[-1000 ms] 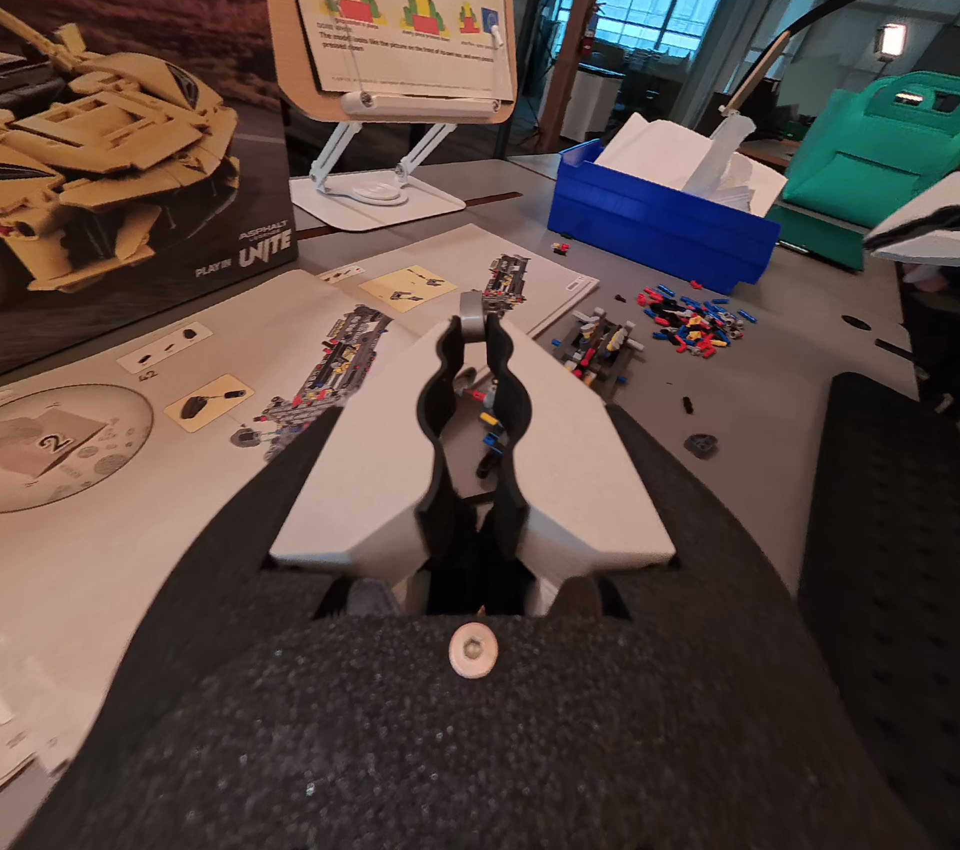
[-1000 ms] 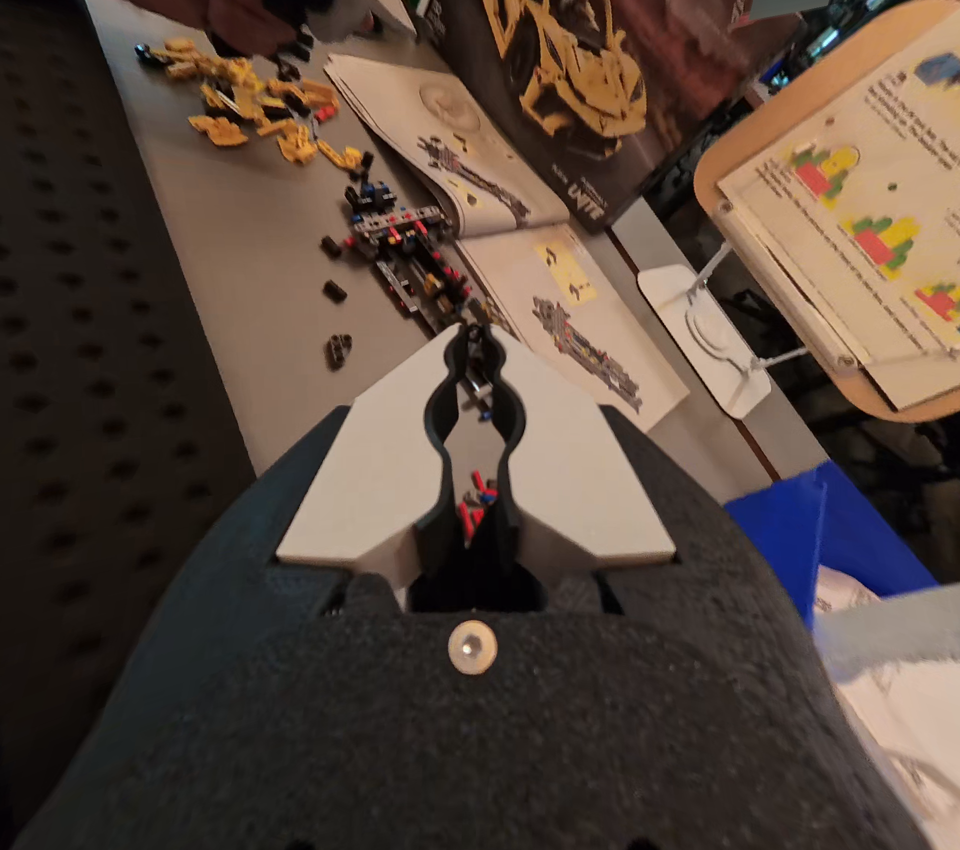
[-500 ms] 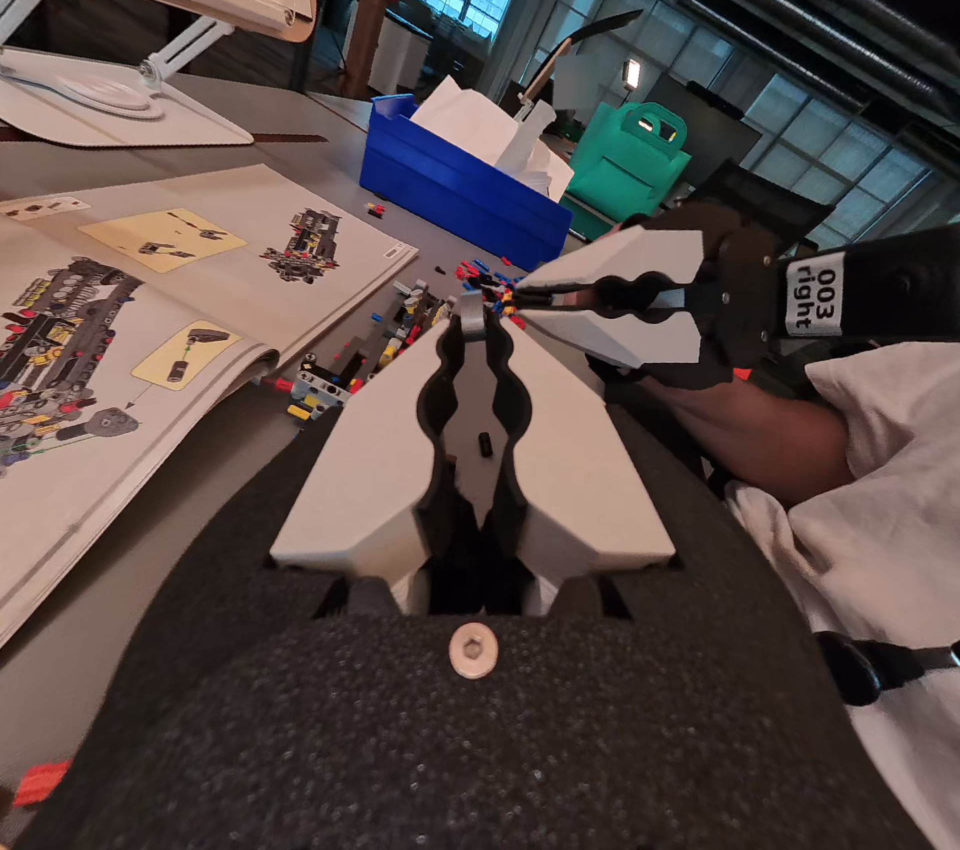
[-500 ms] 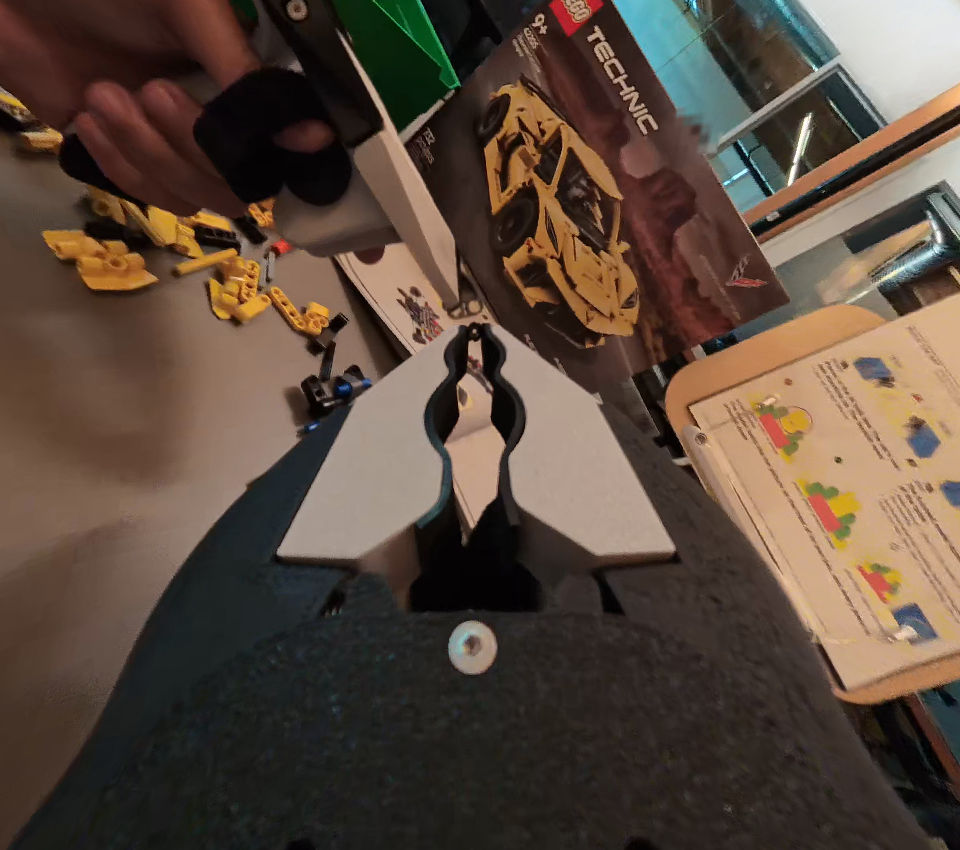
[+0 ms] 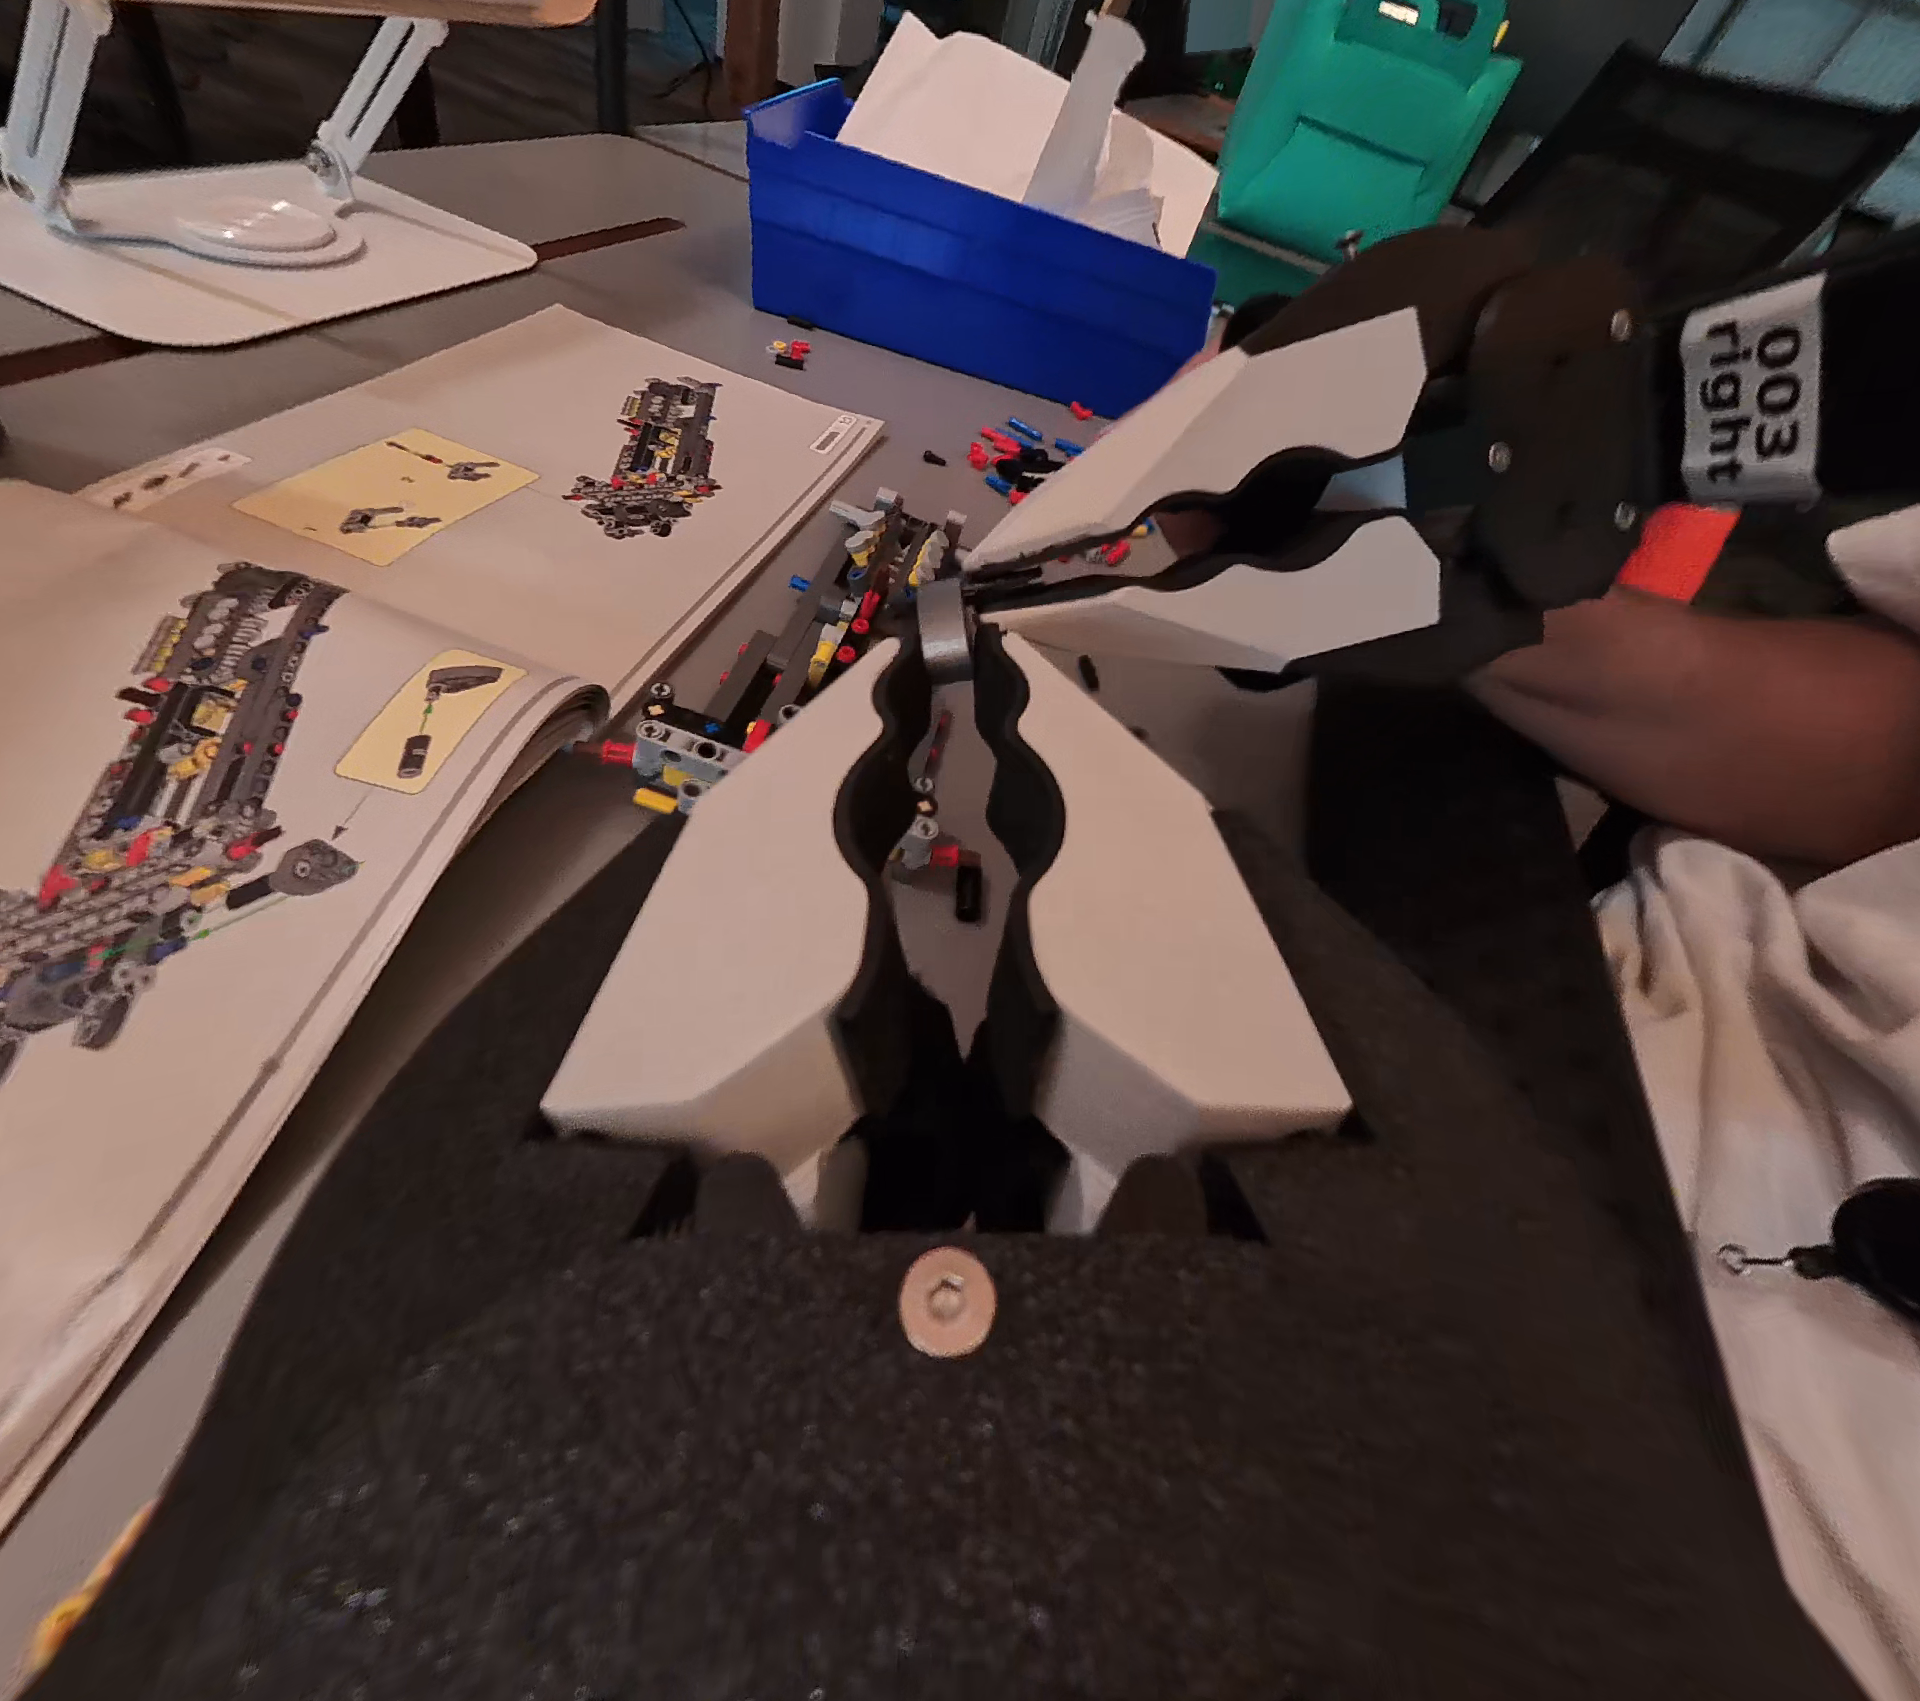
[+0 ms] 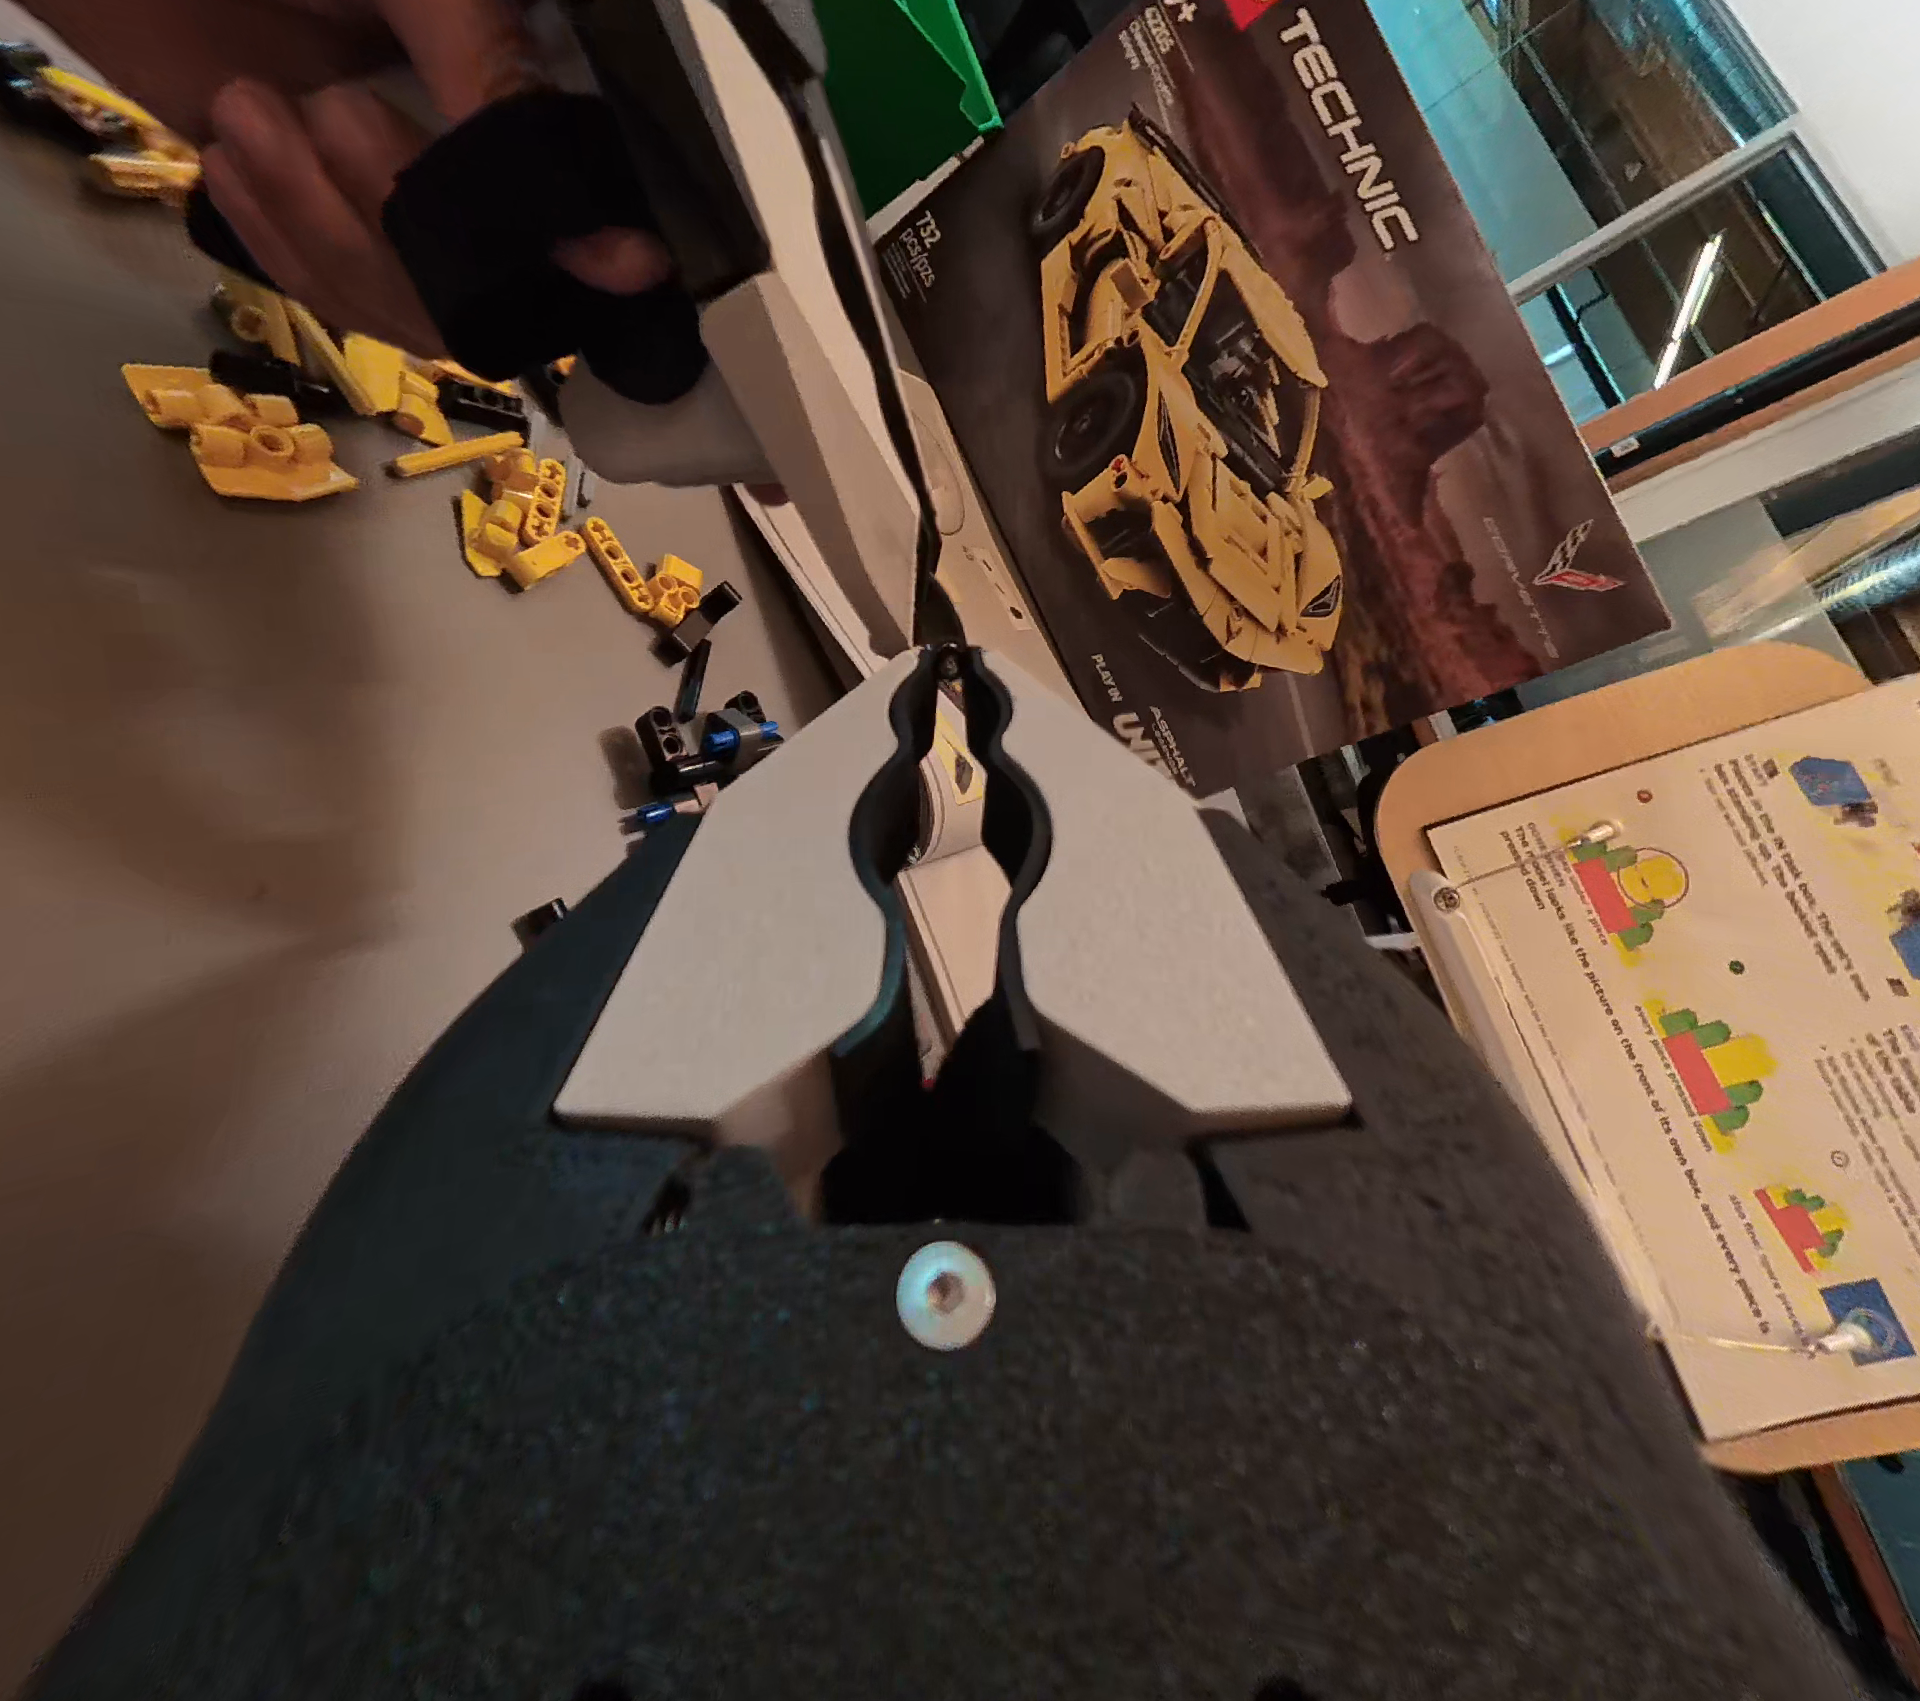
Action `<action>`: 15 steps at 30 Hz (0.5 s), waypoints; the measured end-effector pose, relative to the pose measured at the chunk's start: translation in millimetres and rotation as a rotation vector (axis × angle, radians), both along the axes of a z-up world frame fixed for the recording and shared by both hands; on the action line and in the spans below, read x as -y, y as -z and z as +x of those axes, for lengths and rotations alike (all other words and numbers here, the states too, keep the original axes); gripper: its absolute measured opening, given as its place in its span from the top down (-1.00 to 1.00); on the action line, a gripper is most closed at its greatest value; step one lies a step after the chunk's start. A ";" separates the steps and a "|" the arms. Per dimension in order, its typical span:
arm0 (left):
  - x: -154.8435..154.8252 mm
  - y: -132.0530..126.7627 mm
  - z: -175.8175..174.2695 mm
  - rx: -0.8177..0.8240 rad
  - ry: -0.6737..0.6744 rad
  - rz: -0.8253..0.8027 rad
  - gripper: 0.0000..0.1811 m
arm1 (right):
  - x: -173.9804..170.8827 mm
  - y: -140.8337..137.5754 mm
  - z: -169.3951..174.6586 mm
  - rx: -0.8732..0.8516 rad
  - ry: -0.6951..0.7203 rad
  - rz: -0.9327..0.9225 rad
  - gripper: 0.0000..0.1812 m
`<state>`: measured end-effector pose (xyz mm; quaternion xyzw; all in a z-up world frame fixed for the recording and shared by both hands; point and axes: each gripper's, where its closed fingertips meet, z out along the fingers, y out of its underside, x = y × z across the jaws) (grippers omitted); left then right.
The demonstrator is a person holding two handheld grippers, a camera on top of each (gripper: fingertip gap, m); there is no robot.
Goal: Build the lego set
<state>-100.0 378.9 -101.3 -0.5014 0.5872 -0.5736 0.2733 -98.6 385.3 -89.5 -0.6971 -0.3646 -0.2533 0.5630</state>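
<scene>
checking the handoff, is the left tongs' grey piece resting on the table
No, the grey piece is pinched in the left tongs, raised above the table.

You have two hand-held grippers in view, the left hand-held gripper (image 5: pixel 943 654) and the right hand-held gripper (image 6: pixel 948 664). On the worktop (image 5: pixel 644 280) you have one open instruction booklet (image 5: pixel 499 508), one blue bin (image 5: pixel 966 269), one set box (image 6: pixel 1278 363), one document stand (image 5: pixel 260 238) and one partly built model (image 5: pixel 790 675). The loose yellow pieces (image 6: pixel 520 508) are too many and too blurred to count.
</scene>
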 end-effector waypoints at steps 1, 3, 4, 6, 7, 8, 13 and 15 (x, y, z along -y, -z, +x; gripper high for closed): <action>1.5 0.7 -1.0 0.004 0.006 0.031 0.93 | 1.9 1.0 -1.6 0.018 -0.022 -0.005 0.96; 5.4 2.5 -2.4 -0.002 0.027 0.047 0.93 | 6.0 2.7 -3.0 0.083 -0.072 -0.002 0.96; 7.4 3.0 -2.7 -0.005 0.038 0.047 0.92 | 7.9 3.1 -3.2 0.102 -0.087 -0.002 0.96; 10.9 5.5 -3.6 -0.014 0.057 0.067 0.92 | 11.6 5.5 -4.1 0.158 -0.124 0.000 0.96; 12.4 8.9 -3.7 -0.029 0.065 0.077 0.92 | 13.1 9.2 -4.0 0.202 -0.142 -0.011 0.96; 13.5 12.7 -3.5 -0.045 0.069 0.090 0.92 | 14.3 13.2 -3.4 0.244 -0.151 -0.026 0.96; 15.1 28.3 -5.2 -0.113 0.087 0.155 0.92 | 16.1 28.8 -4.9 0.501 -0.192 -0.048 0.96; 16.2 34.4 -6.3 -0.141 0.099 0.177 0.92 | 17.3 35.1 -5.8 0.583 -0.228 -0.049 0.96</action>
